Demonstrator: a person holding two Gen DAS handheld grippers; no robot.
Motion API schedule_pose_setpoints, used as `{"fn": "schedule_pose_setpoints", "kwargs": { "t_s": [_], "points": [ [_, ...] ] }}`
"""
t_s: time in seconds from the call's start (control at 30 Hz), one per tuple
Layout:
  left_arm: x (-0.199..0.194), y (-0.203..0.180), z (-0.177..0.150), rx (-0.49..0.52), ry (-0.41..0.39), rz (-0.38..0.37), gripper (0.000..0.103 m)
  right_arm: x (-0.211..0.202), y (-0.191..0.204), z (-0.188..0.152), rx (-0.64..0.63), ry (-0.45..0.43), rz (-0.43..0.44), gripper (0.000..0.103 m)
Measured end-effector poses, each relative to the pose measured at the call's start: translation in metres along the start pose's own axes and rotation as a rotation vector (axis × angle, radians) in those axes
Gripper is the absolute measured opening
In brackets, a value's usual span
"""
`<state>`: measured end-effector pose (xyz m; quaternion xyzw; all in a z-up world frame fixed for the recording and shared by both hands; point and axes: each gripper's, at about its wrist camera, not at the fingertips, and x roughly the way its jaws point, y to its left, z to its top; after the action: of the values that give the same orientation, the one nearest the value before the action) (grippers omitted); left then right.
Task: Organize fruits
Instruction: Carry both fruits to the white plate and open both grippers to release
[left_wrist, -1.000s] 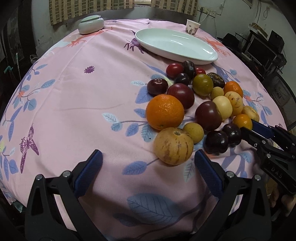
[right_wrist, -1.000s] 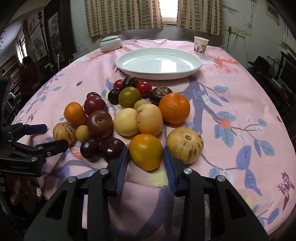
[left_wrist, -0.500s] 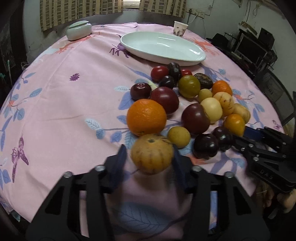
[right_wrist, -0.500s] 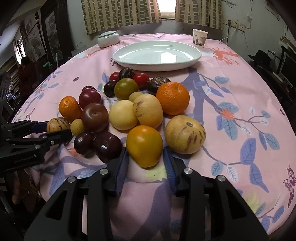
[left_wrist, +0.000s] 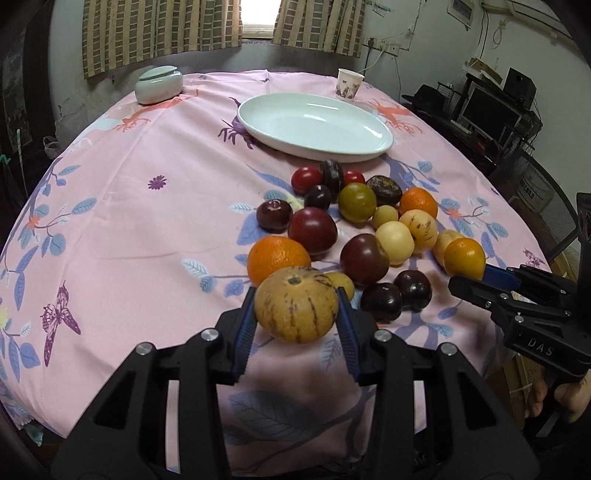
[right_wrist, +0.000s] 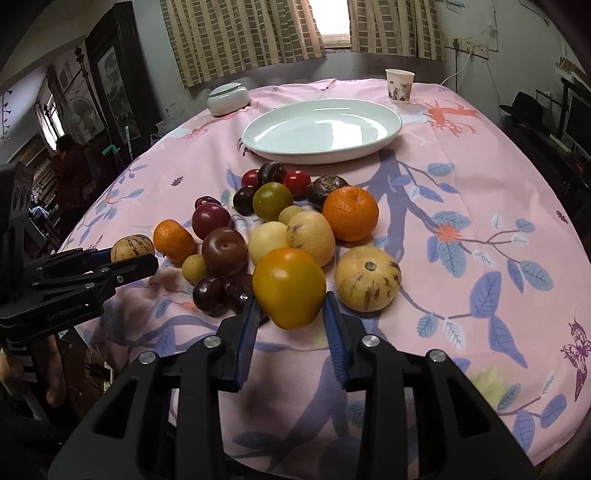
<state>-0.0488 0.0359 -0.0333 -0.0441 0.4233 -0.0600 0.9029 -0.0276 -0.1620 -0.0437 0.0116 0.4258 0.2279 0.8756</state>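
My left gripper is shut on a tan, purple-streaked melon-like fruit, lifted just above the cloth at the near edge. In the right wrist view my right gripper is shut on an orange-yellow persimmon, also raised off the table. Each gripper shows in the other's view: the right gripper with its persimmon, the left gripper with its striped fruit. A cluster of plums, oranges and pale fruits lies between them. An oval white plate stands beyond, with nothing on it.
A lidded white jar and a paper cup stand at the far side of the pink floral tablecloth. A second striped fruit lies right of my right gripper. Chairs and electronics crowd the right side of the room.
My left gripper went from wide open to shut on the striped fruit and lifted it. My right gripper, shut on the persimmon throughout, has raised it off the cloth.
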Motion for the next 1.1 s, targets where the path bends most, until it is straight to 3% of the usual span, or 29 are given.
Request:
{"fn": "schedule_pose_setpoints", "kwargs": {
  "t_s": [0.3,0.43,0.53,0.7,0.83,0.97,1.1],
  "points": [
    [0.004,0.005,0.030,-0.005,0.010,-0.028,0.041,0.008,-0.007,0.039,-0.018,-0.036,0.031,0.036],
    [0.015,0.005,0.074,0.021,0.013,-0.027,0.042,0.015,-0.019,0.083,-0.031,-0.034,0.083,0.036],
    [0.033,0.008,0.121,0.028,-0.002,-0.011,0.042,0.024,-0.027,0.123,-0.065,-0.050,0.050,0.036],
    [0.093,0.025,0.208,-0.031,0.004,-0.022,0.043,0.081,-0.044,0.196,-0.068,0.002,0.012,0.036],
    [0.156,0.039,0.256,-0.084,0.058,-0.015,0.043,0.145,-0.058,0.234,-0.036,0.087,0.015,0.035],
    [0.202,0.036,0.286,-0.053,0.109,0.014,0.039,0.192,-0.067,0.260,-0.039,0.134,-0.002,0.033],
    [0.214,0.038,0.294,-0.044,0.113,0.006,0.039,0.208,-0.069,0.271,-0.051,0.155,-0.005,0.033]
  ]
}}
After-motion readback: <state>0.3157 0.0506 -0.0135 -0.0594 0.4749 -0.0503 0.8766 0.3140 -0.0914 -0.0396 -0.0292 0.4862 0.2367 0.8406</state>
